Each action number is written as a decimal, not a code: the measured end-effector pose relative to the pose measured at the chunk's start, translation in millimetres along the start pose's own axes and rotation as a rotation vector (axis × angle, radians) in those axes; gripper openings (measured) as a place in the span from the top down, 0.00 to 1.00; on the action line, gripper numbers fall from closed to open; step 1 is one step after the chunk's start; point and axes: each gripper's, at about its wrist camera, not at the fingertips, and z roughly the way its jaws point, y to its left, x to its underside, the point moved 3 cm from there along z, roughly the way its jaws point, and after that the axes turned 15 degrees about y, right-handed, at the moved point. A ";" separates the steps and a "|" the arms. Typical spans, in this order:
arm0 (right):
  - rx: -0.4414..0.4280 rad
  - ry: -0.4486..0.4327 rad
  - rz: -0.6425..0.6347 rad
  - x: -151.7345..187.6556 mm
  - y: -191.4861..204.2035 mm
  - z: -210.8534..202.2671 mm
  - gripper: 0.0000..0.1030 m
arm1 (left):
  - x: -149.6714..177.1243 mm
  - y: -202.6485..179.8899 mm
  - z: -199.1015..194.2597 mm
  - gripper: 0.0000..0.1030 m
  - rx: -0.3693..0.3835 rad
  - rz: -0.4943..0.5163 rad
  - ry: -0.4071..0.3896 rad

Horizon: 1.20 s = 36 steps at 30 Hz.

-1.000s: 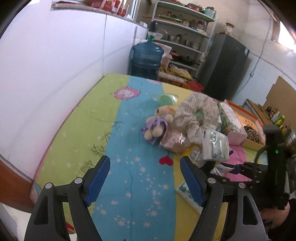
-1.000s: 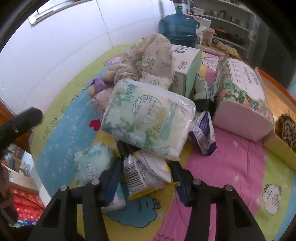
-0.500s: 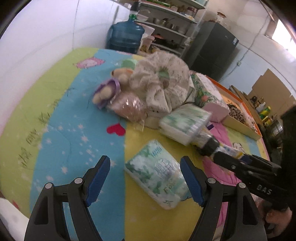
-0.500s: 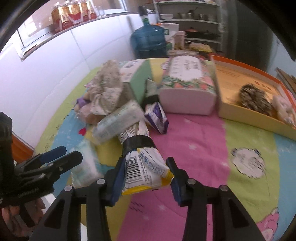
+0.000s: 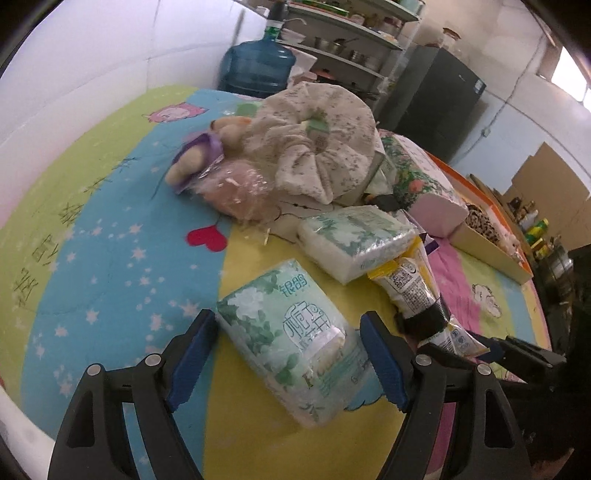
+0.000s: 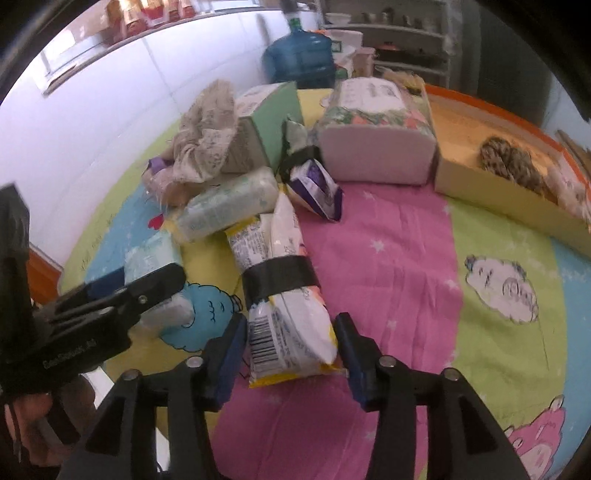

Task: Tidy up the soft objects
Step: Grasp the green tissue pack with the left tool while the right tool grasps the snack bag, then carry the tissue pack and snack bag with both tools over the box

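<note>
Only a few things lie in the orange box (image 6: 491,188), while the pile beside it waits; the left gripper (image 5: 288,354) stands spread around a tissue pack (image 5: 295,343), and the right gripper (image 6: 291,350), just opening, no longer pinches the taped packets (image 6: 284,306).

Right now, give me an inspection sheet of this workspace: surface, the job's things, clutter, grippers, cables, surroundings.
Surface: colourful cartoon mat covers the table.
Job's things: green tissue pack lies flat between the left gripper's fingers; taped snack bundle lies between the right gripper's fingers; floral tissue pack, fabric ring and plush toy are piled behind.
Clutter: purple sachet; green box; orange-rimmed tray holding speckled items.
Grippers: left gripper open, astride the pack; right gripper has just been opening, pads off the bundle.
Cables: nothing seen.
Surroundings: blue water jug, shelving, white wall.
</note>
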 end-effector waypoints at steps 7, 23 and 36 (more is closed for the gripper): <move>0.023 0.017 -0.036 -21.5 7.6 9.5 0.33 | -8.3 10.8 1.0 0.53 0.089 0.010 0.016; -0.084 0.025 0.017 -16.4 49.2 -6.0 0.58 | -15.8 40.3 -49.2 0.63 0.112 0.104 -0.030; -0.033 -0.195 0.116 -30.7 64.5 -80.0 0.58 | -51.1 34.3 -99.2 0.63 0.117 0.215 -0.122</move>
